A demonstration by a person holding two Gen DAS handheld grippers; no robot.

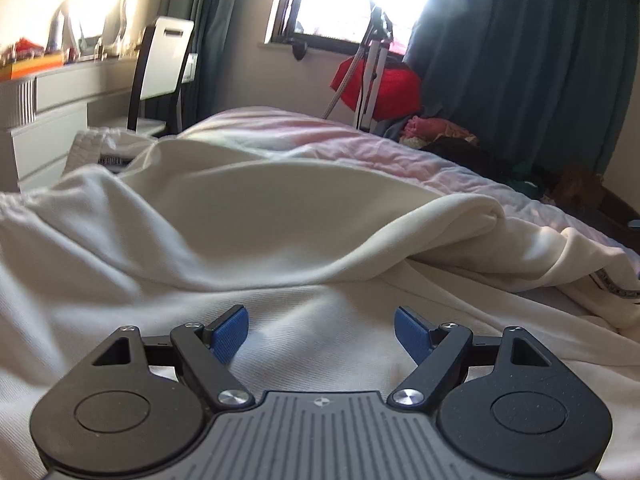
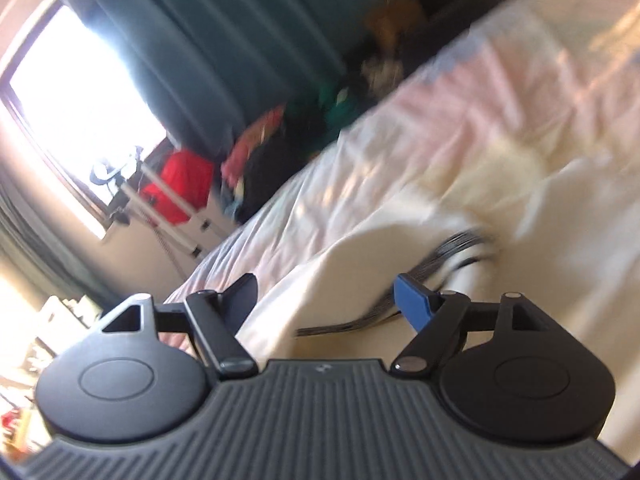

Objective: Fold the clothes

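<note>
A cream-white garment (image 1: pixel 248 220) lies rumpled over the bed, one thick fold rising across the middle of the left wrist view and a patterned trim strip (image 1: pixel 612 286) at its right edge. My left gripper (image 1: pixel 322 334) hovers low over the cloth, open, with nothing between its blue pads (image 1: pixel 228 334). The right wrist view is tilted and blurred. There my right gripper (image 2: pixel 326 300) stands open above the same garment (image 2: pixel 460 216), near a dark striped band (image 2: pixel 400 296) on the cloth. Nothing is held.
The bed's pale pink sheet (image 1: pixel 304 136) stretches beyond the garment. A white chair (image 1: pixel 164 72) and white drawers (image 1: pixel 48 128) stand at the left. A red bag on a stand (image 1: pixel 380 84), a clothes pile (image 1: pixel 448 136) and dark curtains (image 1: pixel 520 52) sit under the bright window.
</note>
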